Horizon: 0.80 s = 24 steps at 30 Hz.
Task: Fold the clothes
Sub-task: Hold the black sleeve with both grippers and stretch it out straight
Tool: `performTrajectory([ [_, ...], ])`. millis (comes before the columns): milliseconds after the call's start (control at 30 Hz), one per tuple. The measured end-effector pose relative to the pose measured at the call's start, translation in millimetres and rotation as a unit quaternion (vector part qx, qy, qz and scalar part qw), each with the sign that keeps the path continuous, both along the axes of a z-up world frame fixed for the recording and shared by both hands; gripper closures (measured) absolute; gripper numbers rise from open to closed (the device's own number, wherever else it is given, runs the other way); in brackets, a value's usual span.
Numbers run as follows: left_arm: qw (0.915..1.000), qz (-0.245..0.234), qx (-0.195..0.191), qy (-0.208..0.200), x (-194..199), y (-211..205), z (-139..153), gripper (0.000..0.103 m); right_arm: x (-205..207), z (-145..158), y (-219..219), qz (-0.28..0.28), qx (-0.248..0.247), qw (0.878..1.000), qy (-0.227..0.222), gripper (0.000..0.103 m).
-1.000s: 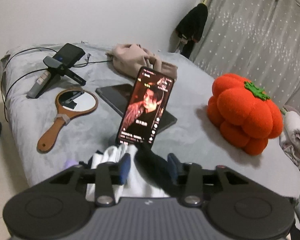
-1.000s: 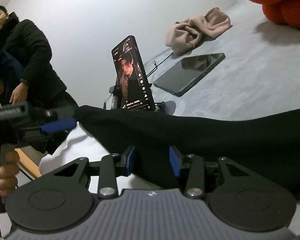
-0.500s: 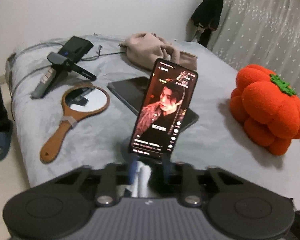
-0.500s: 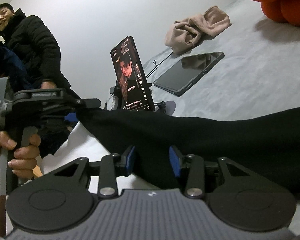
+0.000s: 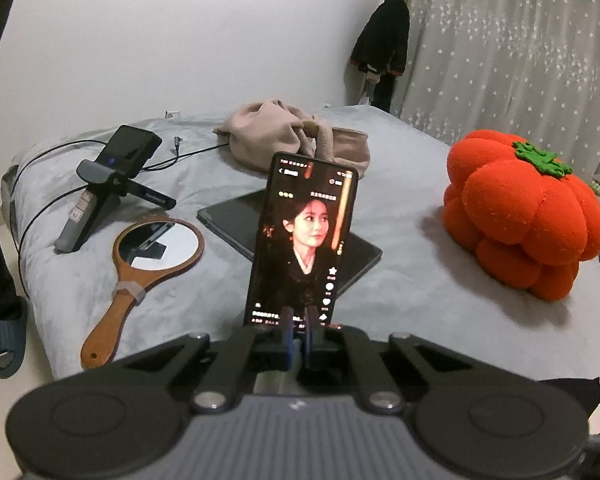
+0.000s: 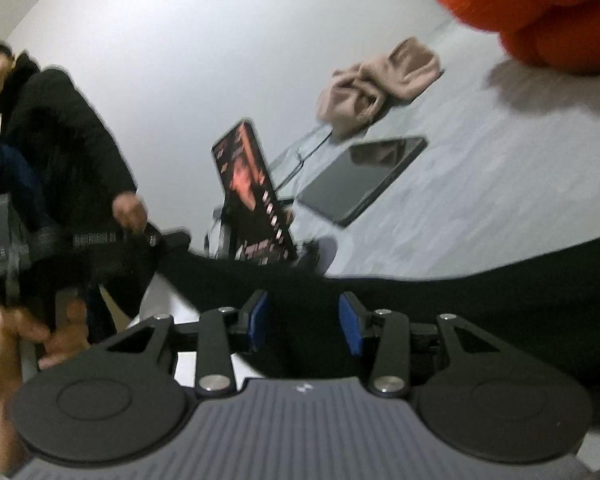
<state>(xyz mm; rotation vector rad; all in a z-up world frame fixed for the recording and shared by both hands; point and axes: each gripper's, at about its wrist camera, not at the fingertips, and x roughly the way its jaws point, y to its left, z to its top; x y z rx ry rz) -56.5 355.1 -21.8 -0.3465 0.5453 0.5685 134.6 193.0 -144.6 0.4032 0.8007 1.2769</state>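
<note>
A black garment [image 6: 460, 288] stretches across the grey bed [image 5: 420, 312] in the right wrist view, over a white garment [image 6: 164, 304]. My right gripper [image 6: 305, 320] has its blue pads on either side of a thick bunch of the black cloth, which fills the gap. My left gripper [image 6: 172, 240], held in a hand at the left, pinches the garment's far left end. In the left wrist view its jaws [image 5: 297, 334] stand almost together with a thin strip between them, and the cloth is mostly hidden below; a black corner [image 5: 572, 388] shows bottom right.
A lit phone [image 5: 304, 240] stands on a holder just ahead, a tablet [image 5: 236, 216] behind it. A hand mirror [image 5: 156, 244], a handheld device with cables [image 5: 108, 184], a beige cloth [image 5: 288, 132] and an orange pumpkin plush [image 5: 520, 216] lie on the bed. A person in a black coat [image 6: 60, 140] stands left.
The left jaws went from open around white and black cloth to nearly together. The left view moved closer to the phone. The right view shifted a little and is blurred.
</note>
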Motion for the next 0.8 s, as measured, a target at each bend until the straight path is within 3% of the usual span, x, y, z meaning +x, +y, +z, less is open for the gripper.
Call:
performTrajectory([
  [133,0.9999,0.01,-0.007,0.011,-0.3,2.7,-1.6,0.098,9.6,-3.2,-3.8,-0.016,-0.004,1.0,0.015,0.058],
  [267,0.9993,0.019,-0.025,0.018,-5.0,11.3,-5.6,0.095,2.9,-11.1,5.6,0.011,0.005,0.999,0.047,0.058],
  [367,0.9972,0.023,-0.071,0.008,-8.9,25.4,-5.5,0.08,-8.2,-15.3,17.2,0.035,0.007,0.998,0.057,0.058],
  [433,0.9936,0.022,-0.11,0.003,-7.9,36.2,-4.9,0.062,-16.6,-17.0,23.9,0.047,0.004,0.997,0.056,0.057],
  [567,0.9874,0.011,-0.156,0.022,7.0,51.1,-9.7,0.062,-24.4,-14.6,24.6,0.046,-0.001,0.998,0.036,0.057],
  [700,0.9821,0.007,-0.181,0.051,22.3,58.8,-18.7,0.064,-21.2,-17.6,23.1,0.047,0.004,0.998,0.048,0.057],
  [800,0.9805,0.017,-0.184,0.066,28.5,61.4,-22.8,0.089,-22.2,-17.1,23.4,0.047,0.003,0.998,0.044,0.057],
])
